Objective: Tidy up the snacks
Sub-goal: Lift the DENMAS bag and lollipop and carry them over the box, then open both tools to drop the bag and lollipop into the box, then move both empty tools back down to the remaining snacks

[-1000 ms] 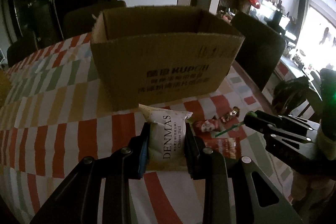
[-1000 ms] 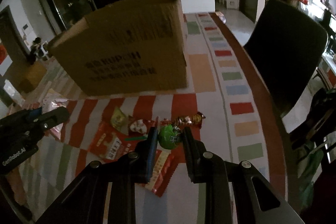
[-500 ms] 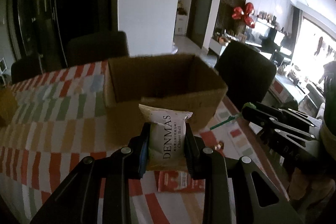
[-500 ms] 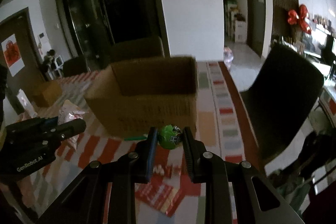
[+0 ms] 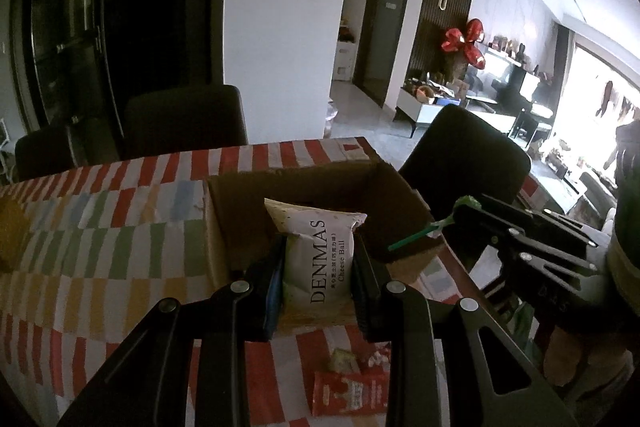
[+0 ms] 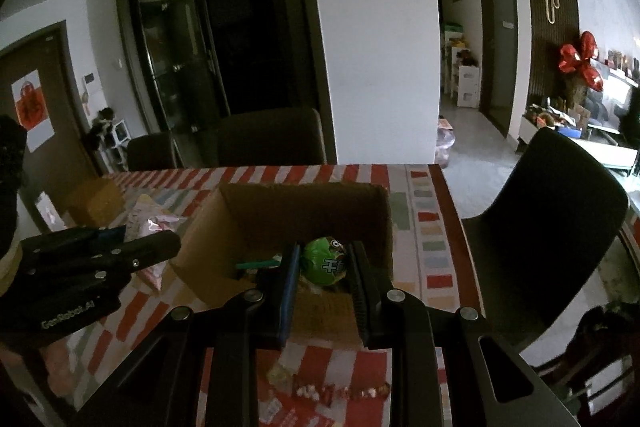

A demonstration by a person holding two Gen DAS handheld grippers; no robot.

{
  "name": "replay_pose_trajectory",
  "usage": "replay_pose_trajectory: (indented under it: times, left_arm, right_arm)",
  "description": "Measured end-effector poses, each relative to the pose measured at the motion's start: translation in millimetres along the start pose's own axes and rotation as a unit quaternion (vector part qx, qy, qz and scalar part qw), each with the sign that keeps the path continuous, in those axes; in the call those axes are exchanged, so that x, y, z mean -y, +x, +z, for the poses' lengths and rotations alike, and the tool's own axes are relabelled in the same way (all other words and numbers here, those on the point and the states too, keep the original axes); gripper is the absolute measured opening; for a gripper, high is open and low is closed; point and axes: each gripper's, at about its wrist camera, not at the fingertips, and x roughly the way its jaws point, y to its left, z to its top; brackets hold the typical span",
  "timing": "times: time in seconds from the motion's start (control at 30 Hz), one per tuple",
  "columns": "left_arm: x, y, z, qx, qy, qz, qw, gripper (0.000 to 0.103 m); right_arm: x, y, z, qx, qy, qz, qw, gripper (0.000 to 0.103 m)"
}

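Cardboard box open on the striped table, both grippers holding snacks above it.

Left gripper is closed on a white Denmas pouch, held upright over the box's near wall; right gripper is clamped on a green lollipop, its stick pointing left, over the box's near-right part. The step in hand appears to be the drop into the box. Next, each gripper likely needs to move a little further past the near wall, then open so pouch and lollipop fall inside. The box floor is dark, so its contents cannot be told. More packets lie on the table in front of the box.
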Motion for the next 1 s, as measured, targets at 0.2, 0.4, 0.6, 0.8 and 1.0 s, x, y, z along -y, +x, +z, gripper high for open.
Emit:
replay_pose_trajectory:
  times: [0.2, 0.4, 0.6, 0.8, 1.0]
  left_arm:
    - [-15, 23, 15, -0.014, -0.016, 0.001, 0.9998, 0.03]
    - [-20, 45, 22, -0.027, -0.018, 0.034, 0.9989, 0.056]
    - [-13, 32, 8, -0.011, 0.007, 0.05, 0.9987, 0.061]
    - [1, 17, -15, -0.007, 0.023, 0.044, 0.9987, 0.063]
    - [15, 6, -39, -0.007, 0.034, 0.04, 0.9986, 0.063]
  right_arm:
    - [-6, 24, 15, -0.011, -0.018, -0.005, 1.0, 0.026]
    - [-7, 43, 23, -0.011, -0.027, -0.011, 1.0, 0.035]
    - [-8, 34, 17, -0.002, -0.035, -0.015, 0.999, 0.049]
    - [-4, 17, -3, -0.003, -0.039, -0.008, 0.999, 0.061]
    - [2, -1, -23, -0.004, -0.042, -0.011, 0.999, 0.067]
